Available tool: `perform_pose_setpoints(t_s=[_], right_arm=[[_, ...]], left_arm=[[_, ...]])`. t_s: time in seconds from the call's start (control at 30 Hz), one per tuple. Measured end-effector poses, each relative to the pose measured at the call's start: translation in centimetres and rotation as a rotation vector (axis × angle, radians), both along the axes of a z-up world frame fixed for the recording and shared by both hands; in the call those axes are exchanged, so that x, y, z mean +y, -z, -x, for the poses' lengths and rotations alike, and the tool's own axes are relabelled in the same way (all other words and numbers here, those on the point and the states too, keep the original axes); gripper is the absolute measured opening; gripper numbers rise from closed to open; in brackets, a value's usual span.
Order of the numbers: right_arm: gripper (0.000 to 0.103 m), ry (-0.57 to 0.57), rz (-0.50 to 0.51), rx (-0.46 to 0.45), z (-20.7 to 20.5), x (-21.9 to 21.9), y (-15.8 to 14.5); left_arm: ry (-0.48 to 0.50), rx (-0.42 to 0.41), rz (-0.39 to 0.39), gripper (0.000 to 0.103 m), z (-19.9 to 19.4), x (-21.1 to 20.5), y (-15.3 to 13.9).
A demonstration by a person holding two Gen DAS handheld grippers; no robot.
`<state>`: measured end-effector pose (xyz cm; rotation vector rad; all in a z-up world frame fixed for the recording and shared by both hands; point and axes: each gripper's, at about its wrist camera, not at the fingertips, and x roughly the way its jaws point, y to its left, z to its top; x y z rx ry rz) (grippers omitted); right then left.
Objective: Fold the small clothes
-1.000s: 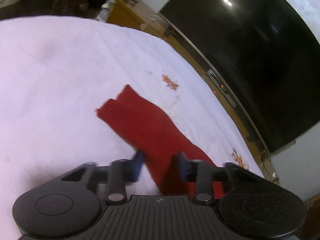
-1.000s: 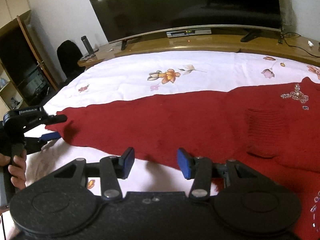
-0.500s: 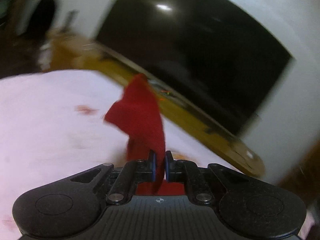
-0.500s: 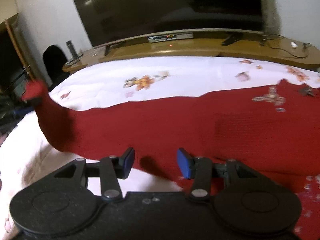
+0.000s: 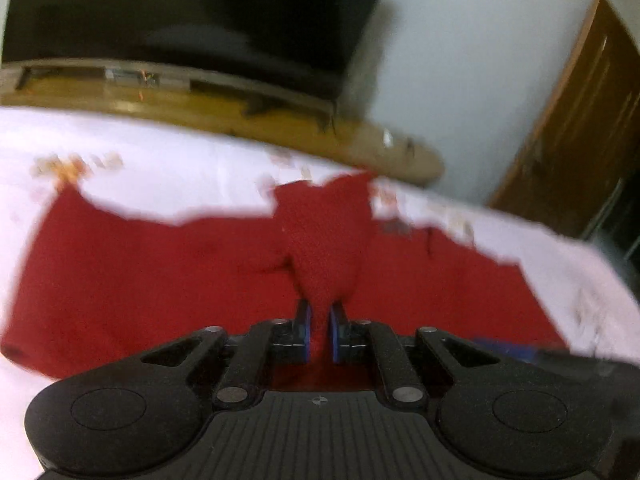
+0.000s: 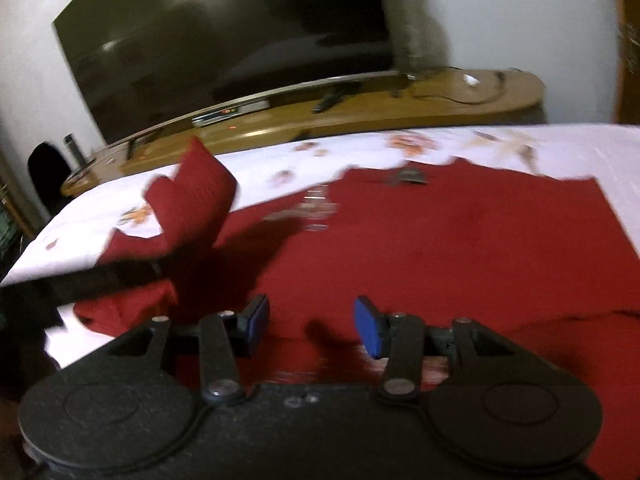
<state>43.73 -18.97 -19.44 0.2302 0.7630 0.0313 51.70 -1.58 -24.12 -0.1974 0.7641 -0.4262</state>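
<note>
Red knitted sweater (image 6: pixel 440 248) is spread on the white floral bedsheet (image 6: pixel 520 144), its sleeve (image 5: pixel 324 240) pinched in the closed left tongs (image 5: pixel 319 334). That sleeve should be laid flat across the body before release, while the empty, parted right tongs (image 6: pixel 311 322) hover to smooth it.

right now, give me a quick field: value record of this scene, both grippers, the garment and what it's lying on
left gripper: shut on the sleeve, lifted over the garment body
right gripper: open, holding nothing, low over the near edge of the garment
garment: red knit sweater, body spread flat, beaded trim near the neckline
surface: white floral sheet
background: dark tv on a wooden stand
image quality: both views motion-blurred
fold state: sleeve raised, not yet laid down
</note>
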Motion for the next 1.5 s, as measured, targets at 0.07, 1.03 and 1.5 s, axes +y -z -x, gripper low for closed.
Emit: perform_pose_setpoints(t_s=[0.07,1.03,1.5], right_arm=[[0.048,0.013,-0.016,0.002,0.3,-1.9,0.1],[0.013,-0.079,-0.11,0.03,-2.4,1.0,1.7],[0.013,0.069,0.126,-0.03,-1.0,-10.9,-1.4]], left_arm=[[0.006,0.024,-0.054,0.01,0.8,-1.6,0.5],[-0.311,-0.034,-0.112,0.069,2.5,12.3,0.2],[-0.243,-0.046,-0.092,0.069,1.7,6.5,-0.8]])
